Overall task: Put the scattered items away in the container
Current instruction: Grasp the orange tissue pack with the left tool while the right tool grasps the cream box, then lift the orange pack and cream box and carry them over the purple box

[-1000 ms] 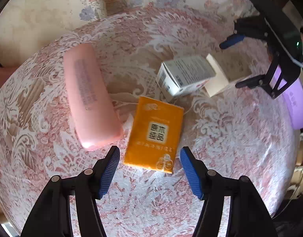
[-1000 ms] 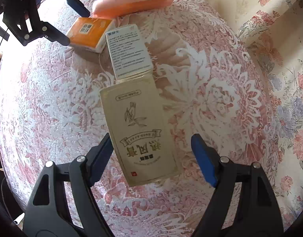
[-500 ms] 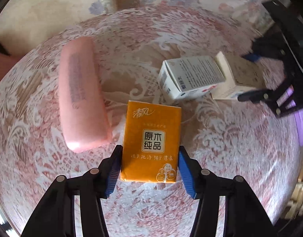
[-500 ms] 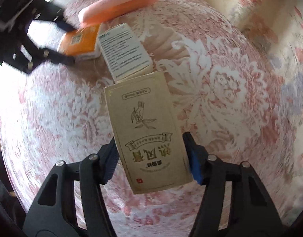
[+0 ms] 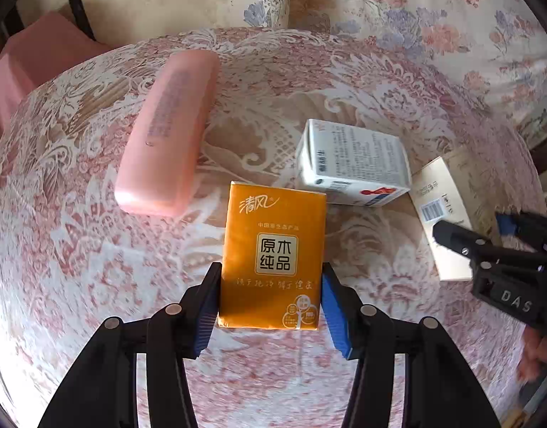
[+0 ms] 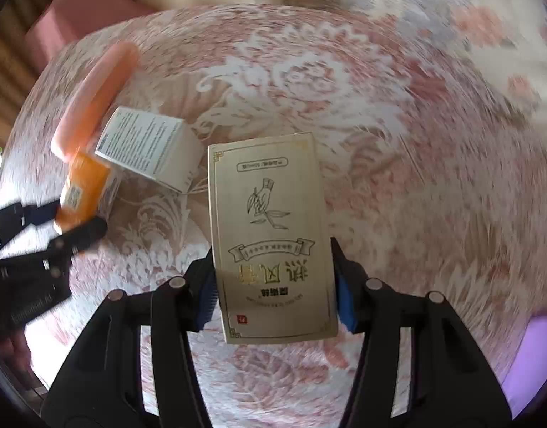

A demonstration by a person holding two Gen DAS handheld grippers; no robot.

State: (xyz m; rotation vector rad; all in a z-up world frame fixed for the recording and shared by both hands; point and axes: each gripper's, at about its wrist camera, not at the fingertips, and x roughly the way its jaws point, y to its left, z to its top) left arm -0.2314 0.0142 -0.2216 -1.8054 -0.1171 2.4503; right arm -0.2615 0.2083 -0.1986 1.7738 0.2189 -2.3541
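Note:
My left gripper (image 5: 269,289) is shut on an orange tissue pack (image 5: 273,253), which it holds above the patterned tablecloth (image 5: 95,267). A beige flat box (image 6: 269,239) with gold print sits clamped in my right gripper (image 6: 273,281), lifted off the cloth. The same beige box (image 5: 448,210) and the right gripper (image 5: 487,239) show at the right of the left wrist view. On the table lie a white carton (image 5: 351,164) and a long pink case (image 5: 170,132). In the right wrist view the left gripper (image 6: 59,224) holds the orange pack (image 6: 82,189) at the left, blurred.
A purple container edge (image 6: 526,363) shows at the lower right of the right wrist view. A pink cushion (image 5: 38,60) lies beyond the round table's far left edge. Floral fabric (image 5: 434,18) hangs behind the table. The white carton (image 6: 148,142) lies beside the pink case (image 6: 95,92).
Both grippers went from open around their items to shut on them. The orange pack and the beige box have risen off the cloth, and both views have tilted up.

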